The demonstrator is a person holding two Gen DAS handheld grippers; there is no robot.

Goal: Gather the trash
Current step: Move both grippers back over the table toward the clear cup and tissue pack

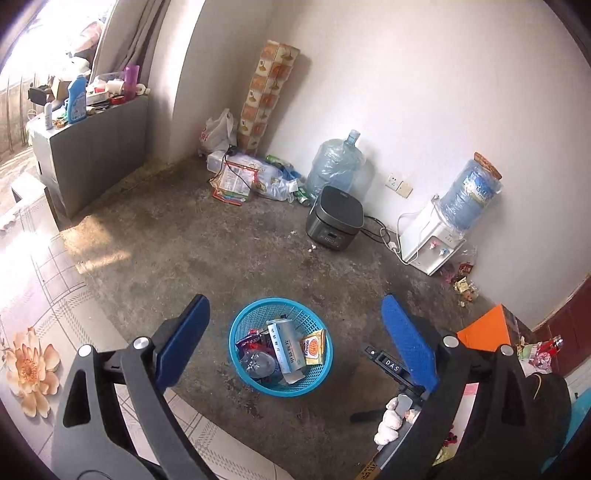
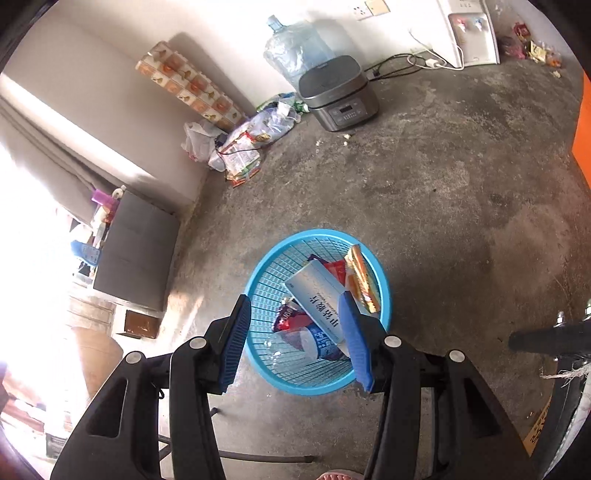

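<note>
A stained concrete floor [image 1: 229, 258] is seen, white walls beyond. The blue basket [image 1: 243, 317] of trash stands below both grippers. The left gripper [image 1: 295, 321] is spread wide, empty; the right gripper [image 2: 295, 314] half-parted, nothing gripped.

Bare concrete floor [image 1: 221, 258], white wall [image 1: 424, 92], grey cabinet [image 1: 92, 147], bright sunlit window [image 1: 55, 29]

Glossy plastic mesh basket [image 1: 258, 384] on rough, matt concrete floor [image 1: 229, 251].
</note>
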